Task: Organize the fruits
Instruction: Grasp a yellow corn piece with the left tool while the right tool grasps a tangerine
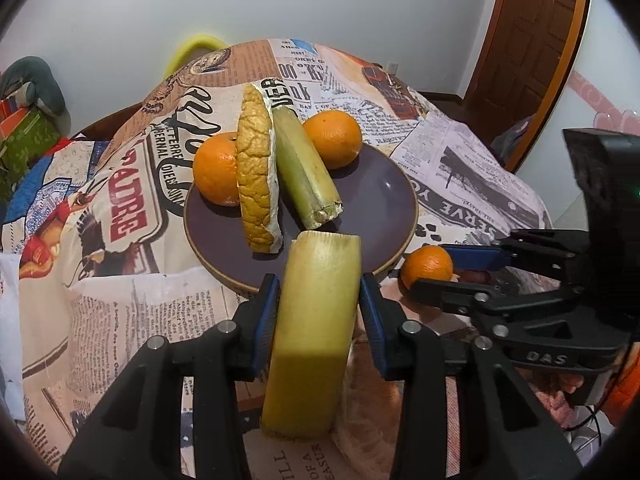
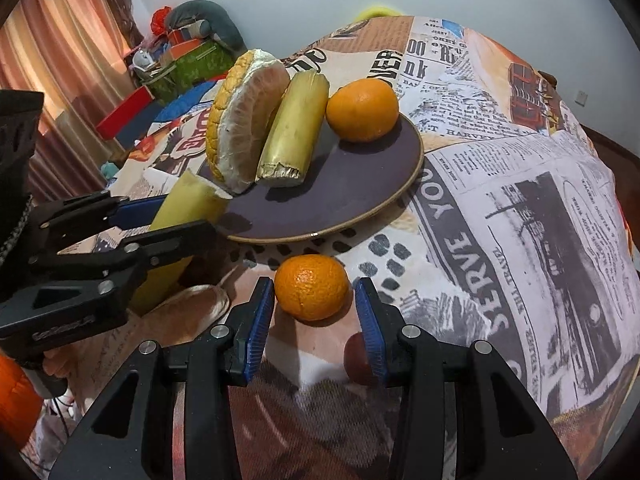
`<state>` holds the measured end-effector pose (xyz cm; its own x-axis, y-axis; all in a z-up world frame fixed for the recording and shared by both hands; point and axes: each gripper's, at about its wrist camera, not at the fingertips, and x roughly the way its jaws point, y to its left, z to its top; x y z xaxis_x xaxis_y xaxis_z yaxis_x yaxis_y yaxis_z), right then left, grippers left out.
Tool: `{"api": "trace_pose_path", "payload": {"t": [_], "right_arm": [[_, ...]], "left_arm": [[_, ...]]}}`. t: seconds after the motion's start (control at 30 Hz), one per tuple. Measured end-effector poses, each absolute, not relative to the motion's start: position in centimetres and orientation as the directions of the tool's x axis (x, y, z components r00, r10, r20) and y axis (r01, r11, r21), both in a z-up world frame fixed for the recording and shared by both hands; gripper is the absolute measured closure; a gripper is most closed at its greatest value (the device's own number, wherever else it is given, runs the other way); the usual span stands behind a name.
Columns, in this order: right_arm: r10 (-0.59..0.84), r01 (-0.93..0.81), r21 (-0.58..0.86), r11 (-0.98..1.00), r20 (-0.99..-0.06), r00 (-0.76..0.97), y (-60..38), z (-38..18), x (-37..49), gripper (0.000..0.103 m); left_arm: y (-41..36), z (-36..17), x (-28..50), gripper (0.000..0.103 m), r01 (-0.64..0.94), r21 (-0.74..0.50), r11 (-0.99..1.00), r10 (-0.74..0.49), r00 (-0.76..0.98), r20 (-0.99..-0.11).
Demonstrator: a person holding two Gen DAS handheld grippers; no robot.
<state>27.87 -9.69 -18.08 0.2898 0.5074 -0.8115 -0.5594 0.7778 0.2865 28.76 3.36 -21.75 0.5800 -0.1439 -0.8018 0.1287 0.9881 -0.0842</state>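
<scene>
A dark purple plate holds two oranges, a pomelo wedge and a yellow-green sugarcane piece. My left gripper is shut on a second yellow sugarcane piece at the plate's near rim. My right gripper is open, its blue pads either side of a loose orange on the cloth; contact with the pads cannot be told.
The table is draped in a newspaper-print cloth. A small reddish fruit lies by the right gripper's right finger. Boxes and a grey cushion are piled beyond the table's left. A wooden door is at right.
</scene>
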Motion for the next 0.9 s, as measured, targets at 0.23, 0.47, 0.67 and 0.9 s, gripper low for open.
{"api": "trace_pose_path", "payload": {"t": [0.23, 0.47, 0.67, 0.9], "right_arm": [[0.521, -0.564, 0.303, 0.768, -0.808, 0.275, -9.4, -18.1, 27.8, 0.068], [0.534, -0.556, 0.308, 0.772, -0.789, 0.305, -10.1, -16.8, 27.1, 0.068], [0.541, -0.543, 0.305, 0.782, -0.764, 0.35, -11.3, -14.7, 26.9, 0.068], [0.536, -0.535, 0.283, 0.796, -0.738, 0.409, -12.3, -12.7, 27.1, 0.068]], "left_arm": [[4.1, -19.8, 27.1, 0.064, 0.122, -0.103, 0.987, -0.157, 0.614, -0.773], [4.4, -17.6, 25.7, 0.065, 0.114, -0.104, 0.988, -0.154, 0.651, -0.744], [4.2, -15.7, 25.0, 0.065, 0.112, -0.113, 0.987, -0.159, 0.681, -0.715], [3.6, -13.8, 25.8, 0.066, 0.127, -0.127, 0.984, -0.18, 0.709, -0.682]]}}
